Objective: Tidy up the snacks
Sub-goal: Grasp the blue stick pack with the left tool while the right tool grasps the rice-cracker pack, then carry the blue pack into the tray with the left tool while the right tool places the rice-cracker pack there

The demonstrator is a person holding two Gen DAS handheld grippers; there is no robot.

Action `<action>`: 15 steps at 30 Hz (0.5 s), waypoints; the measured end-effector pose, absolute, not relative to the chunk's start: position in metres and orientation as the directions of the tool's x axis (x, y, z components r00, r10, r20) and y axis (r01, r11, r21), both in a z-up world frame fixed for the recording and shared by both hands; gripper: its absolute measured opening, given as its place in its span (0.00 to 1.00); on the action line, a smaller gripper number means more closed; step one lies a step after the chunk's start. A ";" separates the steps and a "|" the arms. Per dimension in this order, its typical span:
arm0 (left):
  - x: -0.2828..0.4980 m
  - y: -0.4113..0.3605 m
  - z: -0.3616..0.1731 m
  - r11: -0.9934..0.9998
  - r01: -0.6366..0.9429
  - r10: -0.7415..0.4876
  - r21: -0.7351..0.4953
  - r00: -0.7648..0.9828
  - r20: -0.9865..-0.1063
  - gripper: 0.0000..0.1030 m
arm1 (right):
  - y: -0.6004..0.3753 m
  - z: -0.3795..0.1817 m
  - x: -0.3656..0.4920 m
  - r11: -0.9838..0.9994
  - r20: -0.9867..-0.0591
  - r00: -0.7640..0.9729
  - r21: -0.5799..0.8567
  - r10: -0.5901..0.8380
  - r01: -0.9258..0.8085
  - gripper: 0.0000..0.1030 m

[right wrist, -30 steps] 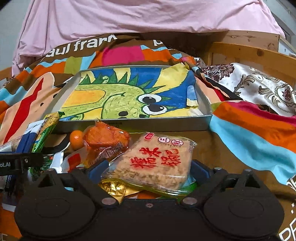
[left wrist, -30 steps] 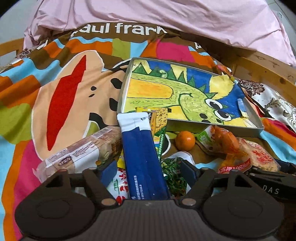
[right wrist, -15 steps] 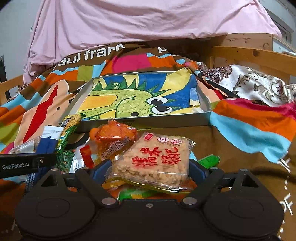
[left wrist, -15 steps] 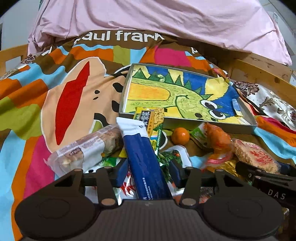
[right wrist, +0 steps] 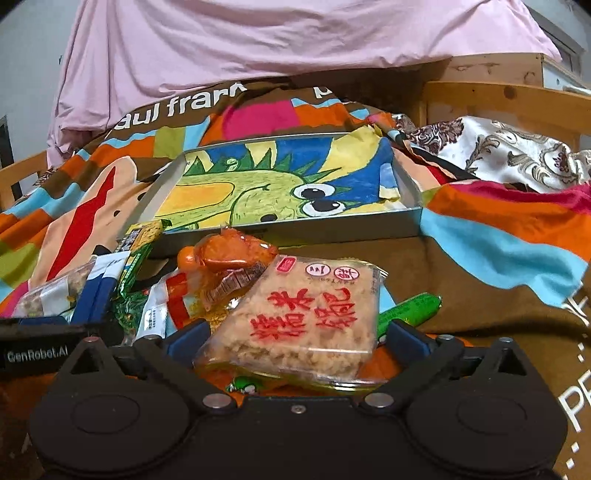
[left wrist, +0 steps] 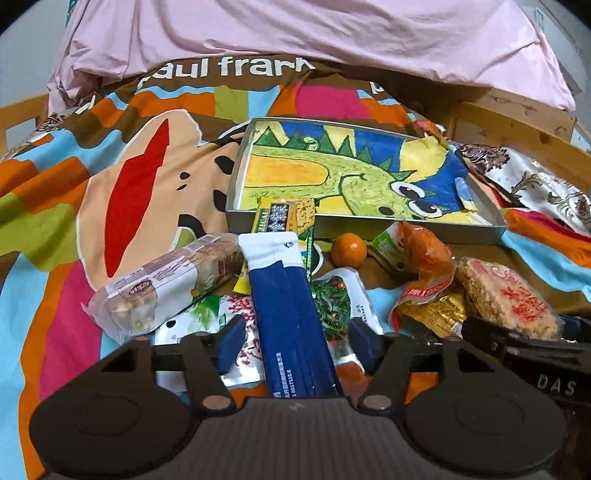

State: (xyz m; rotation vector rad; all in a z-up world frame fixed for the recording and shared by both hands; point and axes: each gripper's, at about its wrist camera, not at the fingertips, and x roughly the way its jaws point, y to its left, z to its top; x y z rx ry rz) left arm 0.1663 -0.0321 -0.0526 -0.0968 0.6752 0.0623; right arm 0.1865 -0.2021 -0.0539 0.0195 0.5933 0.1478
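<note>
Left wrist view: the left gripper (left wrist: 295, 341) has just been opening, its jaws wide around a long blue packet (left wrist: 288, 314) without pressing it. The right gripper (right wrist: 295, 341) has also just opened, straddling a rice-cake pack (right wrist: 306, 317). Both snacks lie on the bed near the dinosaur tray (left wrist: 369, 223).

The blue packet (left wrist: 291, 317) runs down behind the left gripper's (left wrist: 295, 341) body, so its near end is hidden; the wrappers beneath it, a white one with red print (left wrist: 245, 343) and a green-leaf one (left wrist: 332, 306), show only in part; the green bar (right wrist: 410, 312) is mostly covered by the rice cake packet (right wrist: 306, 325), whose near edge sinks behind the right gripper (right wrist: 295, 336); the gold wrapper (left wrist: 436, 312) lies half buried; small print on all packets is too fine to read; the blanket's lettering (left wrist: 225, 68) is cut by the pink sheet (left wrist: 314, 33).
</note>
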 end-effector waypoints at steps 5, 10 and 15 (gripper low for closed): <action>0.165 -0.031 -0.055 0.989 -0.132 0.066 -0.059 0.774 -0.629 0.69 | -0.197 -0.056 0.188 0.992 -0.546 0.829 0.033 0.123 -0.125 0.97; 0.163 -0.033 -0.054 0.990 -0.139 0.089 -0.032 0.780 -0.619 0.51 | -0.198 -0.056 0.184 0.995 -0.534 0.841 0.007 0.089 -0.100 0.84; 0.159 -0.037 -0.053 0.993 -0.121 0.087 -0.012 0.778 -0.623 0.43 | -0.199 -0.056 0.173 0.992 -0.525 0.845 -0.002 0.107 -0.126 0.79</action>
